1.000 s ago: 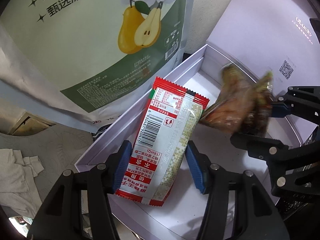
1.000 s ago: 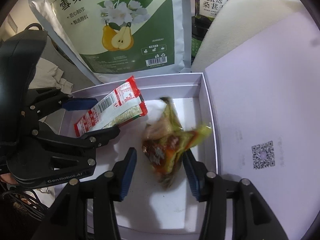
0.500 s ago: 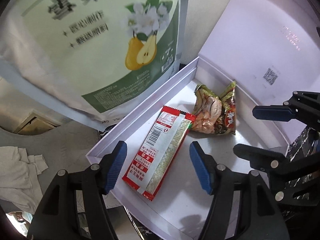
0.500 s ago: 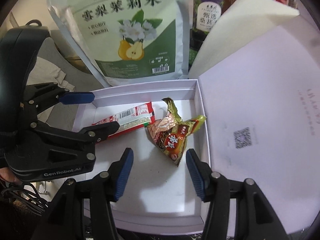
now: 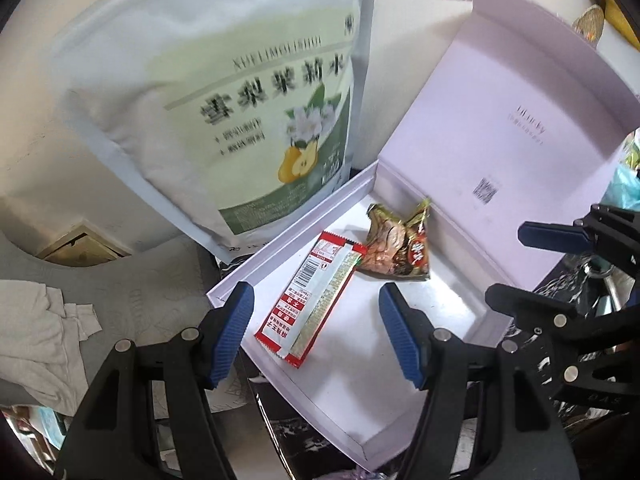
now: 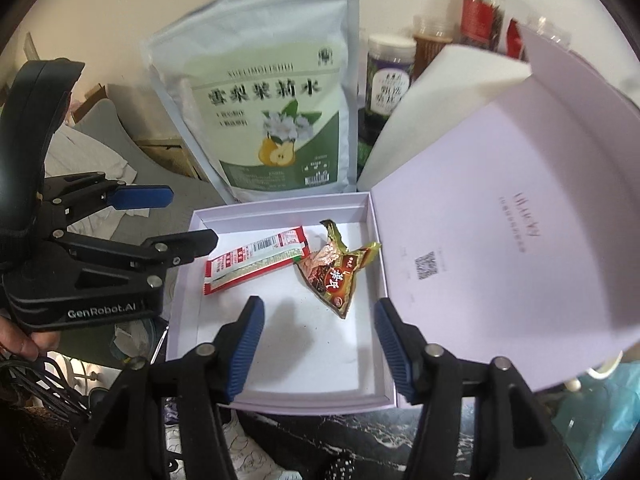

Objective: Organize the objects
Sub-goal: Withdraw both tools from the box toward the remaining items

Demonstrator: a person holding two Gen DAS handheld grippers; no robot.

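A red and white snack packet (image 5: 311,294) (image 6: 256,264) lies flat in the open lavender box (image 5: 360,412) (image 6: 312,364). A crumpled brown and gold snack pouch (image 5: 398,246) (image 6: 340,274) lies beside it toward the lid. My left gripper (image 5: 316,334) is open and empty, held above the box's left end; it also shows in the right wrist view (image 6: 188,218). My right gripper (image 6: 318,346) is open and empty above the box's near edge; it also shows in the left wrist view (image 5: 516,262).
The box lid (image 5: 512,120) (image 6: 520,216) stands open on the right. A large pear-print pouch (image 5: 240,92) (image 6: 272,112) stands behind the box. Jars (image 6: 390,76) stand at the back. A grey cloth (image 5: 36,344) lies at the left.
Both grippers let go of their packets, which now lie in the box. Both grippers have pulled back and up, away from the box.
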